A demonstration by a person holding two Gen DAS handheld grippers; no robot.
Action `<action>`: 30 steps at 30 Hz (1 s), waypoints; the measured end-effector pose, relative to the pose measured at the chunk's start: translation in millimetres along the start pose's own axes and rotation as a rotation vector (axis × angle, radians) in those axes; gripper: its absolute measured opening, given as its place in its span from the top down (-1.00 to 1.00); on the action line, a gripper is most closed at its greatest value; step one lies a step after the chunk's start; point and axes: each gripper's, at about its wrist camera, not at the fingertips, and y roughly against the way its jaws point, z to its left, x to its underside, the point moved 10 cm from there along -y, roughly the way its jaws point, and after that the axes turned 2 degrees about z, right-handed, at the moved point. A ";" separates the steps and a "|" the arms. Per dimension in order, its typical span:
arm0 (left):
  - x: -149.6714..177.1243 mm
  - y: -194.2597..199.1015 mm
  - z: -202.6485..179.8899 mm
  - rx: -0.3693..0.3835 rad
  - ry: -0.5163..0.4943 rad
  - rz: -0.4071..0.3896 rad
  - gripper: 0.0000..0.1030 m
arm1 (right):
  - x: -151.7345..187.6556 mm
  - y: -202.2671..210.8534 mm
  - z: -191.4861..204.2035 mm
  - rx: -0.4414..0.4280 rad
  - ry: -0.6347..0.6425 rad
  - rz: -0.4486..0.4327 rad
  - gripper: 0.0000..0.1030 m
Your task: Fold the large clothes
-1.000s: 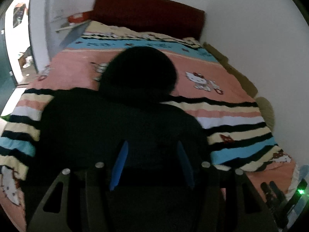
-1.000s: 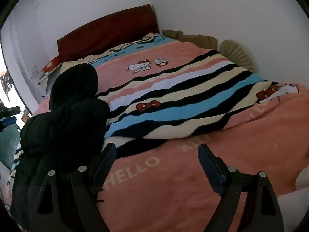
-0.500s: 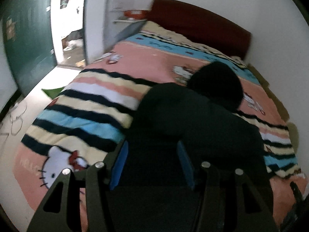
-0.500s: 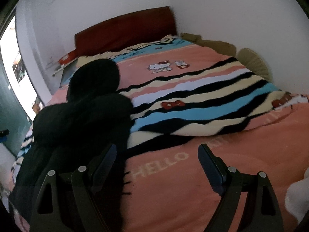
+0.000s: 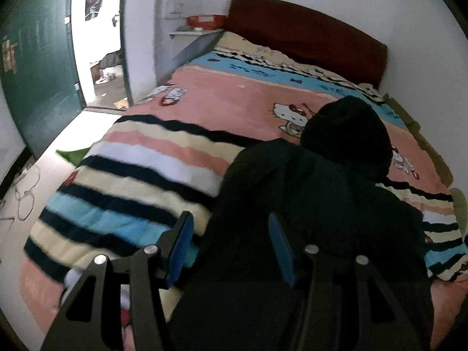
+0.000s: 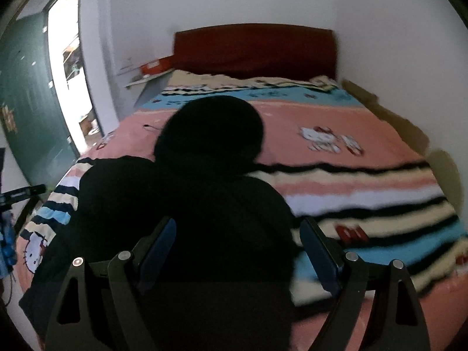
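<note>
A large black hooded garment (image 5: 316,204) lies on the bed, its round hood (image 5: 348,134) toward the headboard. It also fills the lower left of the right wrist view (image 6: 204,210). My left gripper (image 5: 231,248) is open, hovering over the garment's left edge near the bed's foot, with nothing between its blue pads. My right gripper (image 6: 237,251) is open wide over the garment's right part, empty. The left gripper (image 6: 11,204) shows at the far left edge of the right wrist view.
The bed carries a pink, striped Hello Kitty blanket (image 5: 163,158) and a dark red headboard (image 5: 304,41). A green door (image 5: 38,67) stands open at the left beside a shelf (image 5: 199,29). White walls close the right side. Cables lie on the floor (image 5: 26,193).
Both grippers swung sideways: the left view turned left, uncovering the door and floor; the right moved left from the bare blanket to over the garment. Jaws stayed open.
</note>
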 end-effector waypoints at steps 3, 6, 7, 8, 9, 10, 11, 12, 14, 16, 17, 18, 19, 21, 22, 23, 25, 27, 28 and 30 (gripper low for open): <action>-12.1 -30.0 -22.5 0.007 -0.034 -0.001 0.00 | -20.6 -31.7 25.4 -0.029 0.039 0.013 -0.66; -23.6 -57.2 -44.2 0.000 -0.075 -0.013 0.00 | -32.1 -63.0 48.5 -0.051 0.083 0.033 -0.66; -26.3 -64.7 -48.2 0.002 -0.080 -0.013 0.00 | -33.5 -74.1 55.0 -0.057 0.099 0.039 -0.66; -28.7 -76.0 -54.8 0.009 -0.084 -0.010 0.00 | -34.8 -82.4 59.1 -0.059 0.111 0.044 -0.66; -30.2 -83.7 -57.9 0.010 -0.086 -0.008 0.00 | -35.3 -92.8 63.8 -0.062 0.121 0.052 -0.66; -31.2 -90.0 -61.2 0.010 -0.087 -0.007 0.00 | -35.1 -104.7 67.0 -0.064 0.123 0.064 -0.66; -31.2 -99.8 -64.5 0.010 -0.087 -0.006 0.00 | -34.0 -114.9 68.5 -0.065 0.124 0.074 -0.66; -30.6 -104.6 -65.5 0.008 -0.088 -0.005 0.00 | -31.4 -127.0 69.7 -0.063 0.127 0.088 -0.66; -22.9 -119.9 -67.8 0.000 -0.100 0.010 0.00 | -23.5 -147.2 70.8 -0.060 0.130 0.120 -0.66; -10.3 -130.1 -68.7 -0.001 -0.117 0.032 -0.01 | -6.0 -167.2 68.8 -0.059 0.133 0.168 -0.66; -2.7 -133.5 -68.4 0.003 -0.120 0.041 -0.02 | 0.4 -172.4 69.0 -0.058 0.138 0.179 -0.66; 2.6 -133.9 -67.9 0.006 -0.120 0.044 -0.03 | 9.5 -177.4 68.8 -0.061 0.146 0.184 -0.67; 8.1 -134.4 -66.7 0.005 -0.121 0.044 -0.04 | 16.2 -179.7 69.2 -0.070 0.148 0.179 -0.67; 17.5 -133.8 -64.5 -0.011 -0.132 0.049 -0.06 | 23.1 -179.8 66.4 -0.081 0.135 0.174 -0.67; 21.7 -132.7 -63.5 -0.013 -0.134 0.055 -0.06 | 26.2 -176.9 66.3 -0.088 0.128 0.177 -0.67; 25.1 -131.2 -62.3 -0.015 -0.136 0.060 -0.06 | 28.2 -174.3 67.0 -0.088 0.131 0.180 -0.67; 30.7 -126.9 -61.3 -0.024 -0.145 0.069 -0.06 | 34.4 -166.5 68.6 -0.084 0.149 0.186 -0.67; 35.1 -121.4 -62.1 -0.037 -0.165 0.077 -0.06 | 40.8 -159.0 69.0 -0.080 0.167 0.193 -0.67; 36.9 -118.2 -62.6 -0.047 -0.179 0.084 -0.06 | 44.0 -156.0 69.3 -0.077 0.175 0.200 -0.67; 36.8 -110.3 -62.9 -0.052 -0.188 0.093 -0.06 | 47.1 -151.5 68.8 -0.068 0.186 0.218 -0.67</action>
